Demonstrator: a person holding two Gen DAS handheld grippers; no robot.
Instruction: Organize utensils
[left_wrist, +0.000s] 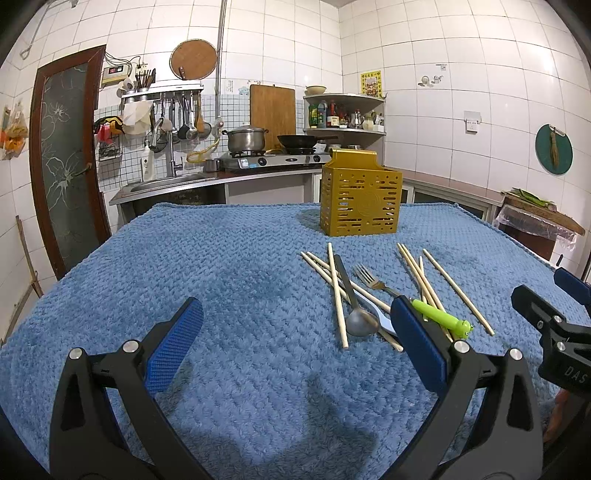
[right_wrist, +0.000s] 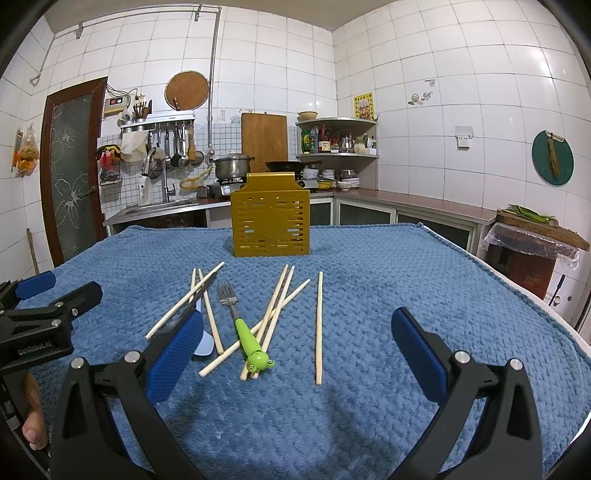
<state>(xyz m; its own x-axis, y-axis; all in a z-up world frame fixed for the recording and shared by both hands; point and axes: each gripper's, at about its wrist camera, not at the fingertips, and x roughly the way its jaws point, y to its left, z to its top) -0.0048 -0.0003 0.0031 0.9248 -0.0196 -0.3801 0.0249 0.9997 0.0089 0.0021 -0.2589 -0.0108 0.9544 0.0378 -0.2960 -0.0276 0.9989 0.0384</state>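
Left wrist view: left gripper (left_wrist: 295, 347) hovers low over the blue cloth (left_wrist: 221, 277), jaws spread wide, holding nothing. Right gripper (right_wrist: 295, 350) likewise wide apart and empty, held just above the near end of the pile, probably lined up for a first pick. Utensils lie loose on the cloth in front of both grippers: chopsticks (right_wrist: 319, 328) scattered and crossing each other, one lone stick off to the right, apart from the rest. Fork (right_wrist: 242, 325) with green frog handle lies over several sticks, tines pointing at the holder. Spoon (left_wrist: 360, 321) lies with its bowl toward the camera, over sticks on the left side of the pile. Yellow slotted holder (right_wrist: 270, 225) stands upright beyond the pile, top unobstructed, looks like the drop target. Nothing seems sorted yet. Lone stick looks the easiest grab; crossed ones may shift when pulled.
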